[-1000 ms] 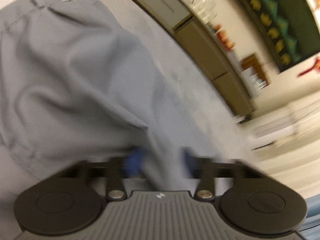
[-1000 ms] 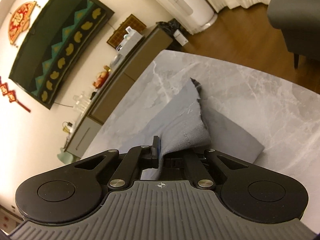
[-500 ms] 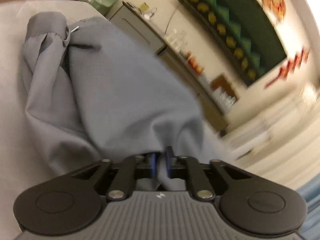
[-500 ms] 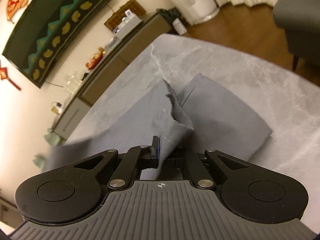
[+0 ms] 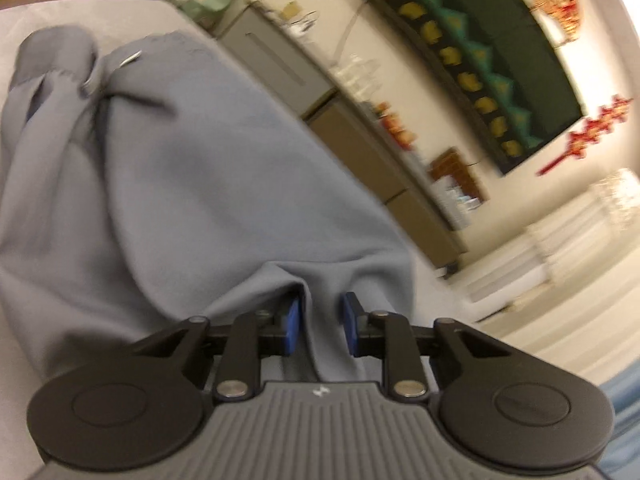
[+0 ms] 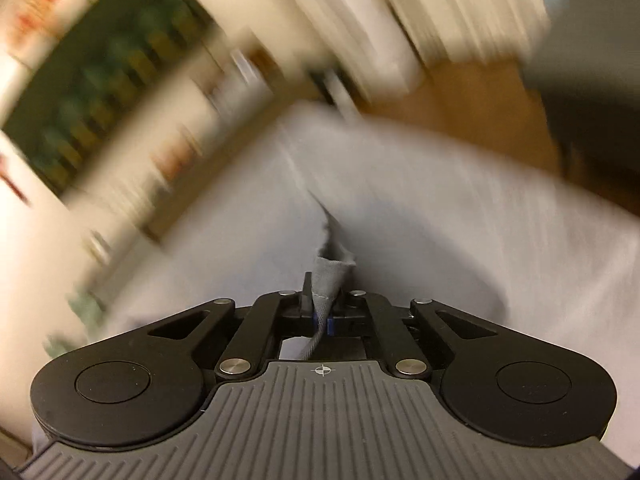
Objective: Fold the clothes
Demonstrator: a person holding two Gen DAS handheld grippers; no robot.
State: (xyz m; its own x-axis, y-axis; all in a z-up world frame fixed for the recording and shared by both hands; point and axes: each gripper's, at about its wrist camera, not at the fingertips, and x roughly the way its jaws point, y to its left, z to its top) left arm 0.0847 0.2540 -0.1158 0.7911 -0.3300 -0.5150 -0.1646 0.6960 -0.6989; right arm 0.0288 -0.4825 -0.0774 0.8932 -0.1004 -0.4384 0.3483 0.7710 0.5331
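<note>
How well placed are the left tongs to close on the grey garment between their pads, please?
Probably well placed, yes: the left tongs stand open with a ridge of the grey garment already bunched between the blue pads, and nothing else lies in the gap.

Left gripper [image 5: 319, 322] fingers [image 5: 291, 320] now parted around the grey cloth [image 5: 180, 184], previously pinched together
</note>
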